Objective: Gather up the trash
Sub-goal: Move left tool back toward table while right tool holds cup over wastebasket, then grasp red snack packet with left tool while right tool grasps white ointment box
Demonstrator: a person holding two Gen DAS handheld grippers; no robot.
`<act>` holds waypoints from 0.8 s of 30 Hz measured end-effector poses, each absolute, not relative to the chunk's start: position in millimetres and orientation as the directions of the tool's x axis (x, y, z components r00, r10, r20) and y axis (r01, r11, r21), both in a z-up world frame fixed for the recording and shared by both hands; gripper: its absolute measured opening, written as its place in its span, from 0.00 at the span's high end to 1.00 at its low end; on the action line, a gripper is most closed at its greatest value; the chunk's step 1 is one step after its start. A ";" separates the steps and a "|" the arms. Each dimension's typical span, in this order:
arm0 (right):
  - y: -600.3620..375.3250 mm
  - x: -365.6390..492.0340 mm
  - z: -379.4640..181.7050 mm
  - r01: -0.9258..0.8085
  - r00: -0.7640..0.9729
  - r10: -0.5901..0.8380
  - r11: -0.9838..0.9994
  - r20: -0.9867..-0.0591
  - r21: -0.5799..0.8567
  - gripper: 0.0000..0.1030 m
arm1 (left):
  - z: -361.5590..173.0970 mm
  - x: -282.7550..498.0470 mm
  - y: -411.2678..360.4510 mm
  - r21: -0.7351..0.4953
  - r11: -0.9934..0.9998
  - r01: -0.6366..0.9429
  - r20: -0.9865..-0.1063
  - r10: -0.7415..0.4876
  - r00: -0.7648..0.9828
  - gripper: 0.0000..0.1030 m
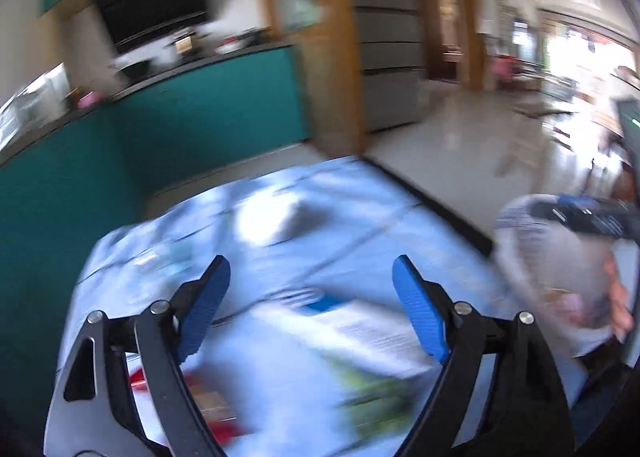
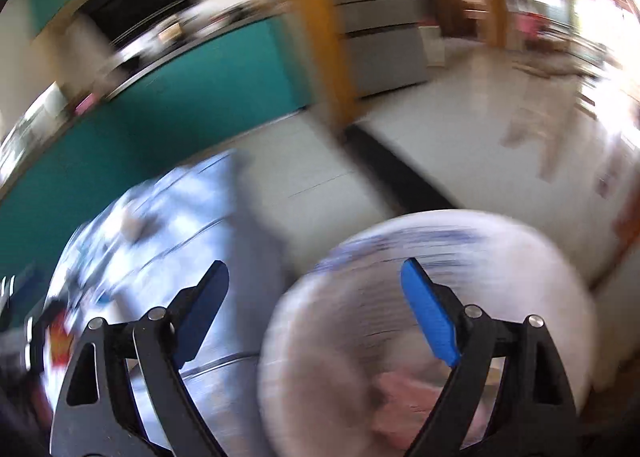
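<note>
While both frames are badly smeared, each pair of tongs stands spread wide with nothing between the pads. The left tongs [image 1: 311,309] hang over a table [image 1: 360,225] with a blurred white package [image 1: 360,333] just beneath them, likely the next trash to grab. The right tongs [image 2: 314,309] sit above a white bin [image 2: 500,257] beside the table. Only the right view looks down into the bin, at something pinkish inside.
</note>
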State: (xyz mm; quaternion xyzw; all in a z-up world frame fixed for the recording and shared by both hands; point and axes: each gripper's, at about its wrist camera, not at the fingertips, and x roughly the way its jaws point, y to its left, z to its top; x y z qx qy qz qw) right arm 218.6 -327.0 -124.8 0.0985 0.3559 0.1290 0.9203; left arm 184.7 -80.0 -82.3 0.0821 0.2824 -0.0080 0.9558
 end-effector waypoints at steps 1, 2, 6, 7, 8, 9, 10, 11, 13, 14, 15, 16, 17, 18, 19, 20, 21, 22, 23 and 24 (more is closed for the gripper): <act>-301.9 216.9 -125.1 -0.257 0.688 0.369 0.929 -0.625 0.265 0.16 | -85.0 183.5 -52.7 0.121 0.993 0.009 -0.549 0.059 0.834 0.19; -278.1 213.9 -125.9 -0.327 0.667 0.407 0.913 -0.624 0.245 0.16 | -86.5 182.1 -36.0 0.093 0.995 -0.026 -0.553 0.073 0.830 0.19; -196.9 212.3 -134.9 -0.496 0.592 0.447 0.858 -0.671 0.135 0.16 | -88.8 174.3 36.9 -0.048 0.983 -0.177 -0.576 0.118 0.809 0.19; -179.7 215.7 -138.0 -0.523 0.573 0.455 0.843 -0.682 0.123 0.16 | -84.3 170.8 48.8 -0.070 0.981 -0.182 -0.577 0.109 0.810 0.19; -168.7 217.4 -139.4 -0.543 0.560 0.461 0.832 -0.688 0.116 0.16 | -80.8 169.3 64.3 -0.110 0.976 -0.186 -0.580 0.088 0.810 0.16; -158.6 219.6 -142.9 -0.560 0.546 0.464 0.821 -0.697 0.109 0.16 | -80.0 168.7 75.8 -0.141 0.973 -0.183 -0.587 0.067 0.807 0.15; -146.6 225.2 -148.7 -0.573 0.532 0.456 0.814 -0.714 0.094 0.16 | -81.2 168.7 85.0 -0.175 0.968 -0.179 -0.595 0.041 0.803 0.15; -140.4 227.5 -153.6 -0.573 0.527 0.445 0.815 -0.724 0.084 0.16 | -83.7 167.4 94.7 -0.210 0.962 -0.176 -0.601 0.014 0.799 0.15; -131.6 232.0 -162.7 -0.569 0.507 0.436 0.817 -0.744 0.091 0.21 | -89.1 168.0 102.0 -0.273 0.949 -0.157 -0.620 -0.049 0.783 0.15; -128.9 234.6 -166.4 -0.566 0.491 0.439 0.817 -0.752 0.108 0.24 | -95.5 169.4 102.8 -0.292 0.945 -0.144 -0.635 -0.079 0.768 0.15; -127.7 236.0 -167.1 -0.565 0.482 0.445 0.817 -0.755 0.120 0.31 | -102.4 172.4 100.7 -0.289 0.948 -0.134 -0.650 -0.092 0.755 0.15; -127.3 236.2 -166.3 -0.565 0.479 0.448 0.816 -0.755 0.126 0.39 | -108.3 173.0 98.7 -0.274 0.953 -0.126 -0.665 -0.093 0.741 0.15; -126.9 235.6 -165.8 -0.562 0.484 0.445 0.818 -0.754 0.122 0.44 | -113.6 173.0 93.4 -0.247 0.962 -0.117 -0.682 -0.087 0.726 0.15; -127.4 235.0 -165.3 -0.562 0.485 0.449 0.818 -0.750 0.125 0.51 | -118.3 171.6 87.3 -0.221 0.970 -0.105 -0.695 -0.081 0.715 0.15; -128.5 234.8 -165.2 -0.562 0.482 0.459 0.816 -0.746 0.139 0.56 | -123.0 169.2 82.6 -0.205 0.974 -0.096 -0.702 -0.078 0.707 0.15; -130.3 234.9 -165.7 -0.560 0.482 0.465 0.815 -0.743 0.148 0.57 | -126.0 170.4 78.7 -0.189 0.979 -0.082 -0.711 -0.079 0.698 0.15; -132.9 234.5 -165.2 -0.549 0.494 0.459 0.823 -0.738 0.145 0.57 | -127.5 170.2 75.0 -0.181 0.981 -0.070 -0.715 -0.082 0.694 0.15; -136.3 234.5 -164.4 -0.535 0.511 0.448 0.834 -0.734 0.136 0.57 | -129.0 168.4 72.5 -0.178 0.982 -0.061 -0.717 -0.087 0.692 0.15; -137.9 236.2 -164.4 -0.521 0.524 0.440 0.843 -0.730 0.134 0.57 | -130.4 168.0 69.1 -0.179 0.983 -0.050 -0.719 -0.096 0.689 0.15; -140.8 238.0 -164.1 -0.507 0.534 0.435 0.851 -0.725 0.137 0.57 | -132.5 167.3 67.0 -0.177 0.983 -0.041 -0.720 -0.101 0.687 0.15</act>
